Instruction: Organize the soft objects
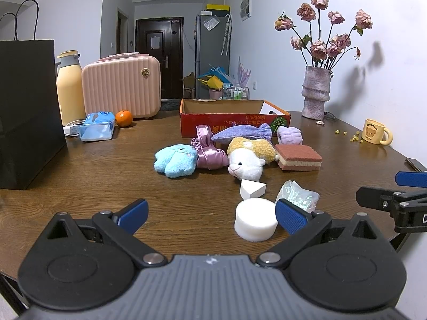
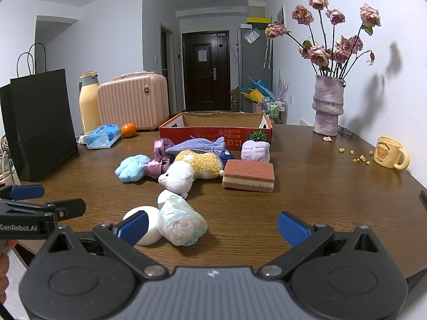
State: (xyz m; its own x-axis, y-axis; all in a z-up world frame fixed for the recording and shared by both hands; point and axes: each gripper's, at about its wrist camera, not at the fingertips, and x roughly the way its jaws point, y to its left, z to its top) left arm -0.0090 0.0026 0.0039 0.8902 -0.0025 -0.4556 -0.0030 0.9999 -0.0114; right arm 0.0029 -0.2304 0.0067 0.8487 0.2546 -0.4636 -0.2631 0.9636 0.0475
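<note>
Soft things lie on the wooden table before an open red cardboard box (image 1: 234, 125) (image 2: 213, 134): a blue plush (image 1: 174, 161) (image 2: 132, 168), a pink satin bow (image 1: 209, 149), a purple cloth fish (image 1: 242, 132), a white and yellow sheep plush (image 1: 250, 160) (image 2: 186, 172), a lilac scrunchie (image 1: 289, 135), a red sponge (image 1: 297, 157) (image 2: 249, 176), a white wedge (image 1: 252, 188), a white foam cylinder (image 1: 256, 222) (image 2: 148, 229) and a clear wrapped bundle (image 1: 299, 194) (image 2: 181, 222). My left gripper (image 1: 212, 216) is open and empty, near the cylinder. My right gripper (image 2: 213, 229) is open and empty, near the bundle.
A black paper bag (image 1: 26, 112), a yellow thermos (image 1: 69, 88), a pink case (image 1: 121, 86), a tissue pack (image 1: 97, 126) and an orange (image 1: 124, 118) stand at the left. A vase of dried roses (image 1: 316, 93) and a yellow mug (image 1: 376, 132) stand at the right.
</note>
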